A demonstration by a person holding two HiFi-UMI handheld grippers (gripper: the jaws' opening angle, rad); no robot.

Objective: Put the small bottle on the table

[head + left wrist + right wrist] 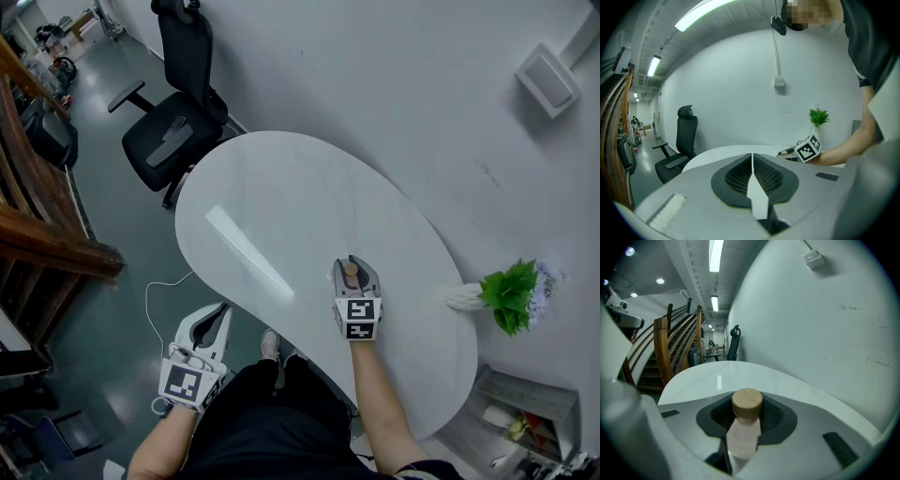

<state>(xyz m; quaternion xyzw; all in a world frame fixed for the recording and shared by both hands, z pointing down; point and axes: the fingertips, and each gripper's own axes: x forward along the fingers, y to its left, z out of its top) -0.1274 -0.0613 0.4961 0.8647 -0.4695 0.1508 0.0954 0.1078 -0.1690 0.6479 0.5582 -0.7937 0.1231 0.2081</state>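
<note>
The right hand-held gripper (355, 277) is positioned over the near-right part of the white, kidney-shaped surface (281, 197). Its jaws are clamped on the small bottle (742, 434), one dark ribbed pad (774, 418) on each side of the neck. The bottle has a pale pink, translucent body and a round wooden stopper (747, 402). It stands upright between the jaws, with the stopper rising above the pads. In the head view only the stopper shows between the jaw tips. Whether the base of the bottle touches the surface cannot be determined from any view.

The left hand-held gripper (219, 315) is held off the near-left edge of the surface, above the floor (112, 309). Its jaws are together, pad against pad, with nothing between them. The left gripper view looks across the surface toward the right hand-held gripper and the forearm behind it.

A white vase (462, 296) holding a green plant lies at the far right end of the surface, against the wall (394, 103), well apart from the bottle. A black office chair (173, 131) stands beyond the far-left end of the surface. A wooden staircase (37, 220) occupies the left edge of the head view. A white cable (153, 302) runs across the floor near the left hand-held gripper.
</note>
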